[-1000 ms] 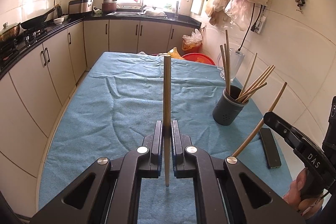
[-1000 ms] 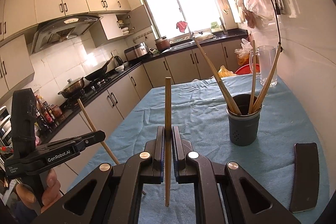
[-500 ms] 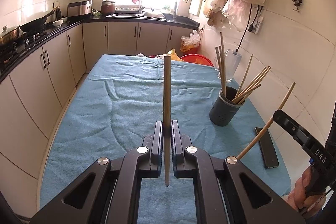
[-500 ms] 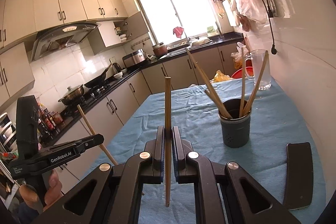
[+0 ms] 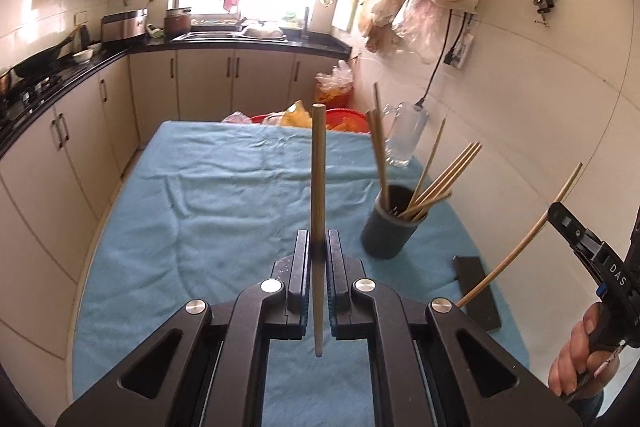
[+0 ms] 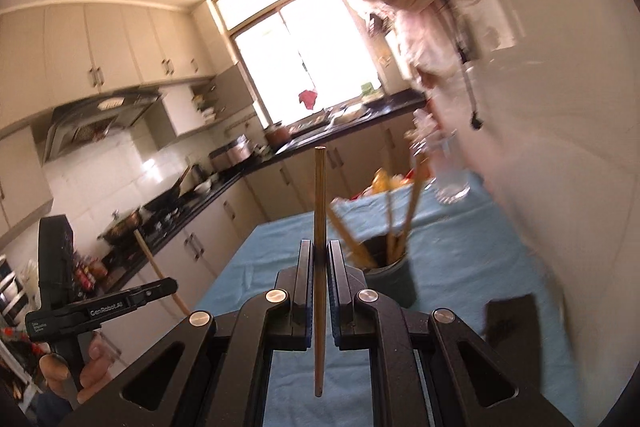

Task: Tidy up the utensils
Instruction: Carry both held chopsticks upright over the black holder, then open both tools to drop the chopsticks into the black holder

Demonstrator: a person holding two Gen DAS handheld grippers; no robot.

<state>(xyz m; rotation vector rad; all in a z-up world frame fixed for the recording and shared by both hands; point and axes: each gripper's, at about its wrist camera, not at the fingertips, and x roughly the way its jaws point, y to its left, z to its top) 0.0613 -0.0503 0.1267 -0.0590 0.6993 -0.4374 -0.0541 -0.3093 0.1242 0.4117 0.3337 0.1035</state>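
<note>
Both hands have lifted away, each gripper, left [image 5: 318,253] and right [image 6: 319,259], fingers clamped on one chopstick [image 5: 318,179], the holder [image 5: 387,233] at two o'clock on the tabletop [image 5: 200,195], next drop-off.

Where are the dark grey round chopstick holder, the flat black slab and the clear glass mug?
dark grey round chopstick holder [image 5: 387,235]: left wrist view, outer wall.
flat black slab [image 5: 476,291]: left wrist view, top face.
clear glass mug [image 5: 405,137]: left wrist view, side wall.
</note>
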